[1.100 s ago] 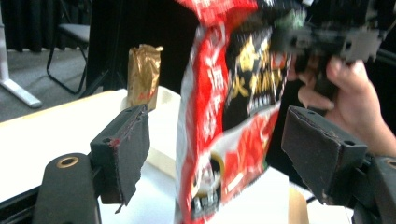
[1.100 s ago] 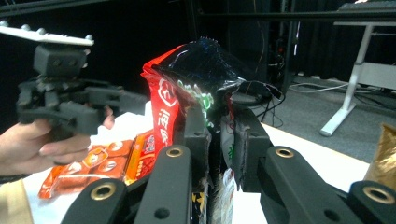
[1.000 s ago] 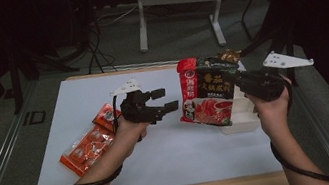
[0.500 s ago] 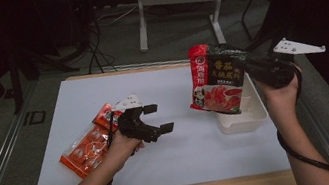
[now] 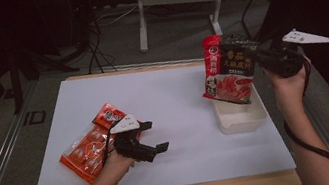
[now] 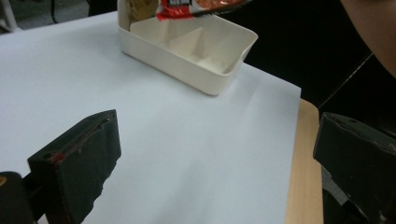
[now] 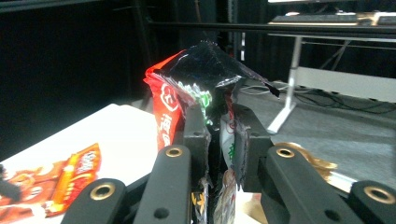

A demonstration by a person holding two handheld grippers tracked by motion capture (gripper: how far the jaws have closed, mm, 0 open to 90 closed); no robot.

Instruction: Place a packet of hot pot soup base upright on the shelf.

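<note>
High view: red-black packet point(image 5: 228, 69) pinched in right gripper point(image 5: 259, 59) above white box point(image 5: 240, 120); left gripper point(image 5: 152, 137) spread, empty.

A dim lab or studio — white work table point(image 5: 173, 96); grey floor with trailing cables point(image 5: 95, 53); metal-legged stand point(image 5: 172, 0) behind.

Left gripper point(image 5: 152, 136) jaws apart, right gripper point(image 5: 257, 58) clamped

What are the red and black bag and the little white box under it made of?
The bag looks like glossy printed plastic film: it shines and crumples where the right gripper pinches its top. The box seems to be matte cream plastic, with smooth thin walls and moulded dividers, though a coated material cannot be ruled out.
</note>
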